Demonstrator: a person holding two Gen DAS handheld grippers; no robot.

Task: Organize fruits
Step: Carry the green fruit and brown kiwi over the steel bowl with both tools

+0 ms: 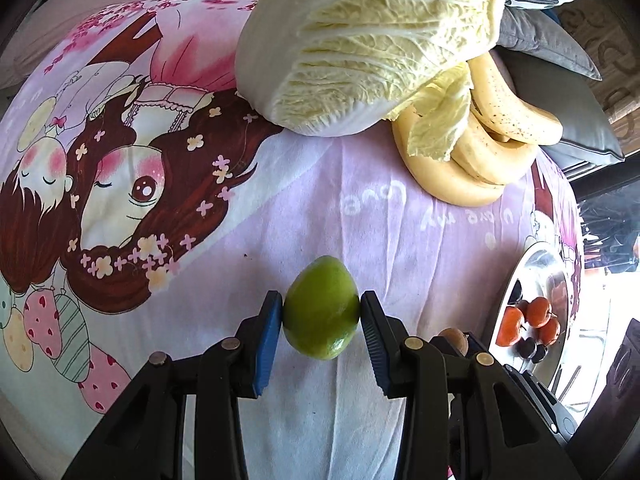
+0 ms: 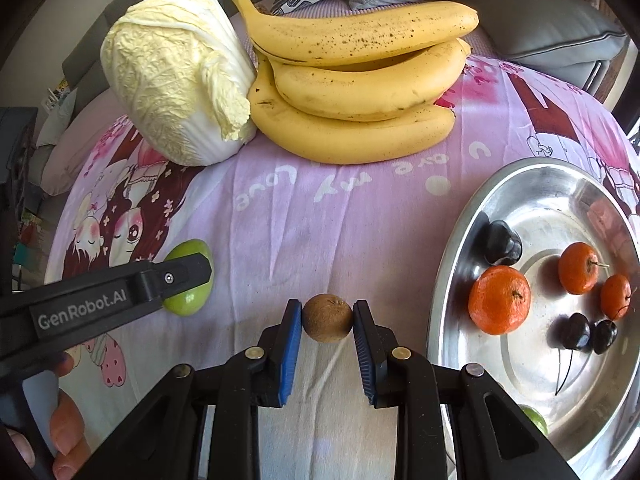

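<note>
Both cams were wrist-mounted fisheyes; we looked forward along each gripper's two fingers, tilted steeply down at the pink cartoon-print cloth [image 1: 400, 240], close in. From the left wrist view we had the left gripper [image 1: 322, 310] at bottom centre, napa cabbage [image 1: 360, 40] and bananas [image 1: 480, 152] at top, steel bowl [image 1: 536, 256] squeezed into the right edge. From the right wrist view we sat further right: right gripper [image 2: 328, 318] bottom centre, bowl large on the right, left gripper entering from the left edge. Shared between views: cabbage, bananas, bowl, cloth lettering, green fruit [image 1: 320, 308], brown fruit [image 2: 327, 317].
</note>
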